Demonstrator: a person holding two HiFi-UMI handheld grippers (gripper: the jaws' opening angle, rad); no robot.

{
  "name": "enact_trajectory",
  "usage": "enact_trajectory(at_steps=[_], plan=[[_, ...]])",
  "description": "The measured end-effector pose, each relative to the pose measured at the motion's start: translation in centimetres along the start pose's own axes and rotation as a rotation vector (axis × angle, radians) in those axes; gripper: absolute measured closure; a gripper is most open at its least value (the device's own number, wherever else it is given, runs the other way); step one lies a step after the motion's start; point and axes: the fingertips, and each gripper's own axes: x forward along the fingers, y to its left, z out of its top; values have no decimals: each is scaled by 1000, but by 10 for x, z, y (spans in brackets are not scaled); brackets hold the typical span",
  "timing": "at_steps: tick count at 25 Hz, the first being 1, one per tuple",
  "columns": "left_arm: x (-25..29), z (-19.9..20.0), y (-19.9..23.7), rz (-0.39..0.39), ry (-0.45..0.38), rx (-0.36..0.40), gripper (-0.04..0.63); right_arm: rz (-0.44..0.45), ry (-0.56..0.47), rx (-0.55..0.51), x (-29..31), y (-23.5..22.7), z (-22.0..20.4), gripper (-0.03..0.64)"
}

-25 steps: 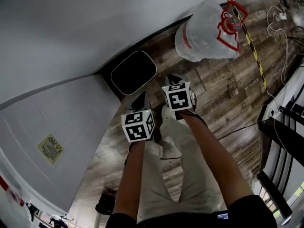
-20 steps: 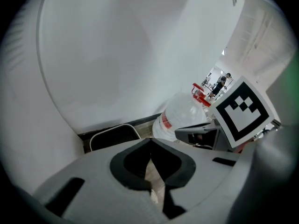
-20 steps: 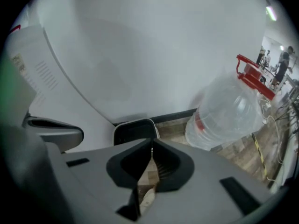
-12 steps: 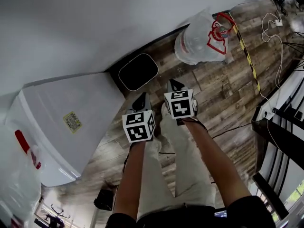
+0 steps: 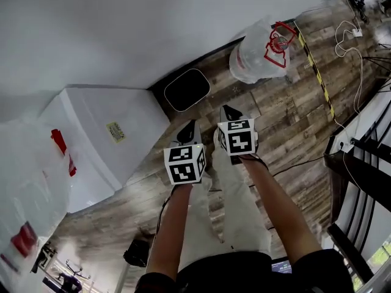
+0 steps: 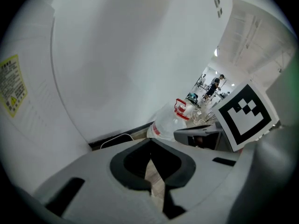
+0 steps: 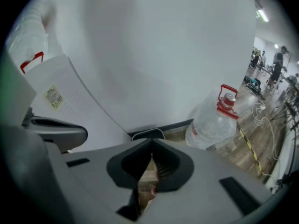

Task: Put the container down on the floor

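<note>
The container (image 5: 261, 50), a clear jug with a red handle, rests on the floor (image 5: 293, 121) by the far wall, beyond and to the right of both grippers, well apart from them. The left gripper (image 5: 188, 127) and right gripper (image 5: 230, 112) are clenched, jaws together on nothing.

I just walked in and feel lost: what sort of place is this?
Probably an indoor workroom or lab rather than a home. A large water jug stands on a wood-look floor marked with yellow-black tape. Loose cables trail nearby, and a white appliance bears a warning sticker.
</note>
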Motion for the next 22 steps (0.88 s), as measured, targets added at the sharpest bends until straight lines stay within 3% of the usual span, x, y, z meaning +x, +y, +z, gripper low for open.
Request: enact_trajectory(at_steps=[5,10,17,22], plan=[[-28,12,-10,2,-38,63,578,23,-33,16,-29,14,7,584],[-57,30,-20,-33,-83,47,578,15,-87,-2,-59,30,24,584],[-118,68,-33,-48,-149,80,578,8,-160,11,-124,46,48,584],[-159,77,-44,-54,-176,154,578,-8,-191,1,-164,63,52,584]])
